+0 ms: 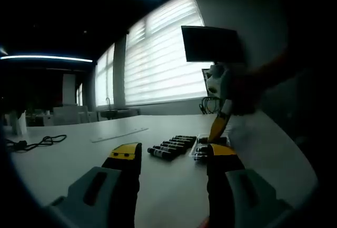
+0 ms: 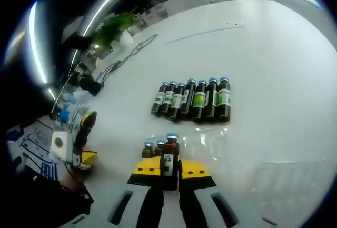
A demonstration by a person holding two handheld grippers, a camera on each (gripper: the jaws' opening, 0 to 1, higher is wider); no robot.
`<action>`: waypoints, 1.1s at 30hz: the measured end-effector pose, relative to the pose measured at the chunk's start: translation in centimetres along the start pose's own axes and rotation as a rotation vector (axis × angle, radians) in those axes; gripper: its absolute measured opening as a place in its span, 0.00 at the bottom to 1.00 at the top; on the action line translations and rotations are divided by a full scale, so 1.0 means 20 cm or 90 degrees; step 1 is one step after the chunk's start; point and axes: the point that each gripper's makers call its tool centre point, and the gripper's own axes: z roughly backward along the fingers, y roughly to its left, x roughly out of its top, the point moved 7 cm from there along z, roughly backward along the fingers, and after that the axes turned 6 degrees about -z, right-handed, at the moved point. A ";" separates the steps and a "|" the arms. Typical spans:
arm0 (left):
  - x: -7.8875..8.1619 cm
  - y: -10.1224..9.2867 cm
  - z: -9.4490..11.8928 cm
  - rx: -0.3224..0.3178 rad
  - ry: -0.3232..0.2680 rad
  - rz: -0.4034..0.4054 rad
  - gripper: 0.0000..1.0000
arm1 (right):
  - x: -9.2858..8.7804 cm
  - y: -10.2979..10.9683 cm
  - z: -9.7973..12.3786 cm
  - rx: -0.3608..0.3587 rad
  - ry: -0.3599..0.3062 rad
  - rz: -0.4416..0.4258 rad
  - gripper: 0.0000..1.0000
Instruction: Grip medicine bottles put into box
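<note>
Several dark medicine bottles (image 2: pixel 192 99) with blue caps lie side by side in a row on the white table (image 2: pixel 274 70); the same row of bottles (image 1: pixel 169 148) lies just past my left gripper (image 1: pixel 174 153), which is open and holds nothing. My right gripper (image 2: pixel 170 169) is shut on a brown blue-capped bottle (image 2: pixel 169 157), held upright over a clear plastic box (image 2: pixel 213 141). Two more bottles (image 2: pixel 150 149) stand beside it in that box. In the left gripper view the right gripper (image 1: pixel 217 130) hangs over the clear box (image 1: pixel 201 150). The left gripper (image 2: pixel 85 128) lies far left.
A black cable (image 1: pixel 42 142) and a long thin strip (image 1: pixel 118 135) lie on the table's left part. A dark monitor (image 1: pixel 210 43) stands before the blinds. A potted plant (image 2: pixel 113 28) and cables (image 2: pixel 129 51) sit at the far edge.
</note>
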 end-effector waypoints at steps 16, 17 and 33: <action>0.00 0.00 0.00 -0.002 -0.001 -0.001 0.42 | -0.04 -0.02 -0.03 0.038 0.007 -0.143 0.07; 0.00 0.00 0.00 -0.002 -0.001 -0.001 0.42 | -0.05 -0.01 -0.03 0.038 0.005 -0.143 0.07; 0.00 0.00 0.00 -0.002 0.000 -0.003 0.42 | -0.05 0.06 0.01 0.057 -0.047 -0.117 0.17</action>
